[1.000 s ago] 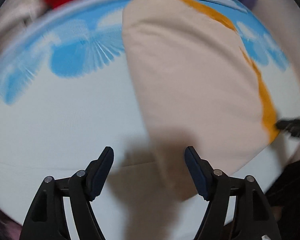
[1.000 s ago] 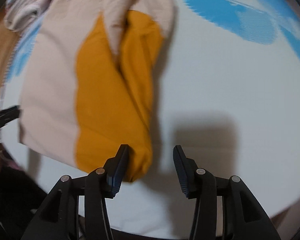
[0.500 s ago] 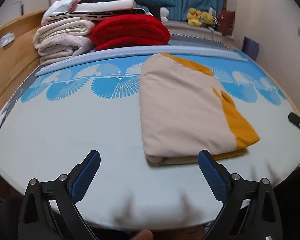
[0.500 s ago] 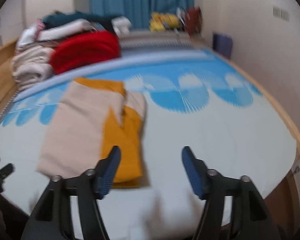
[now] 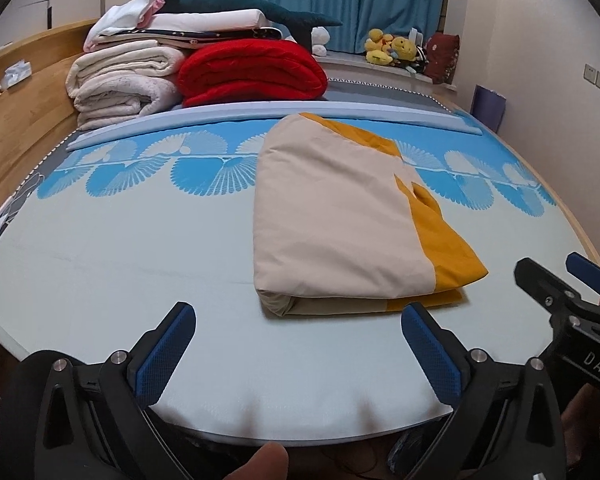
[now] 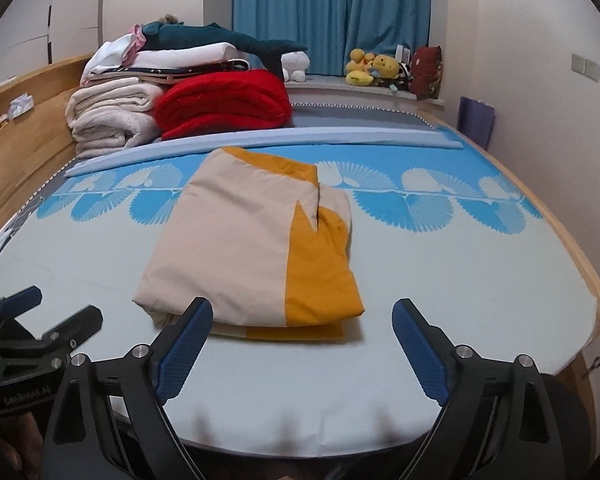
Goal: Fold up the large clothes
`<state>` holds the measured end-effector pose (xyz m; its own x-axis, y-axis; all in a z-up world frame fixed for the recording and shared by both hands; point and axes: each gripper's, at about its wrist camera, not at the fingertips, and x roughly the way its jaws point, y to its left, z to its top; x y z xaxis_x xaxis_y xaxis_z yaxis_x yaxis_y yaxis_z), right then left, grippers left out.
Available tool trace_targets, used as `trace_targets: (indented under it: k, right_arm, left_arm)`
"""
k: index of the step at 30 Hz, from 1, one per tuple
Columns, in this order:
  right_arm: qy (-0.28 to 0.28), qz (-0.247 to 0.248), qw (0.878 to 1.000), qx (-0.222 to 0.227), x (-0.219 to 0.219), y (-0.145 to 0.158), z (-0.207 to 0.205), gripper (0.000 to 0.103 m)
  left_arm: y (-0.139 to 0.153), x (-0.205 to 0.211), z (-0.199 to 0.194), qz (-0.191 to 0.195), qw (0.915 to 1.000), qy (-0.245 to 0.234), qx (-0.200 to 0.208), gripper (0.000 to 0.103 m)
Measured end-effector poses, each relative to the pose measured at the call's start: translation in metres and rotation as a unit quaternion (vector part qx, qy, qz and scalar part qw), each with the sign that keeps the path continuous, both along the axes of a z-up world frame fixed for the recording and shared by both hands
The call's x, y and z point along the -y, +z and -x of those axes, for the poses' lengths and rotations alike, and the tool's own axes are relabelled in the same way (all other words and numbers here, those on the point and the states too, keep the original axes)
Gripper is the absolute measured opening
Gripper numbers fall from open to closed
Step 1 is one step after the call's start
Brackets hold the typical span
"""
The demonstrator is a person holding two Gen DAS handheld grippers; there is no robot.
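A beige and mustard-yellow cloth [image 5: 332,220] [image 6: 228,248] lies folded into a thick rectangle in the middle of the pale blue bed sheet [image 5: 120,260] [image 6: 460,280]. My left gripper [image 5: 296,307] hovers over the bed's near edge, short of the cloth's near left corner. Its jaws are opening wide with nothing between them. My right gripper [image 6: 302,304] hangs just short of the cloth's near right corner, its jaws also opening and empty. Each gripper shows at the side of the other's view: the right gripper [image 5: 560,280], the left gripper [image 6: 40,320].
Folded cream blankets [image 5: 120,80] and a red blanket [image 5: 252,72] are stacked at the bed's far left. A wooden bed frame [image 5: 16,120] runs along the left. Plush toys [image 5: 388,50] sit on the sill by the blue curtain [image 5: 340,0]. A purple bag [image 5: 488,108] stands by the right wall.
Both grippers have drawn back and upward from the cloth's near edge and opened much wider. The cloth stays folded on the bed, and the whole room has come into sight.
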<state>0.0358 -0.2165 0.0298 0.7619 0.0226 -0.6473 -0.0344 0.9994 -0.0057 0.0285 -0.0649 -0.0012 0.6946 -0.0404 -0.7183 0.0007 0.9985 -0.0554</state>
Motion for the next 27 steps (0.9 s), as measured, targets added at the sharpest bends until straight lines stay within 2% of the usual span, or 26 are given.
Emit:
trace_targets:
  k: [2,11,27]
  right_arm:
    - [0.002,-0.006,1.0,-0.01,-0.001,-0.006,-0.007,0.097]
    - [0.007,0.009,1.0,-0.017,-0.01,-0.017,-0.018,0.098]
    - [0.008,0.009,1.0,-0.019,-0.008,-0.019,-0.02,0.098]
  left_arm:
    - [-0.002,0.0,-0.004,0.002,1.0,0.0,0.0,0.102]
    - [-0.008,-0.001,-0.013,0.02,0.9997,0.009,-0.01,0.102]
    - [-0.01,0.0,-0.016,0.018,0.9998,0.008,-0.009,0.102]
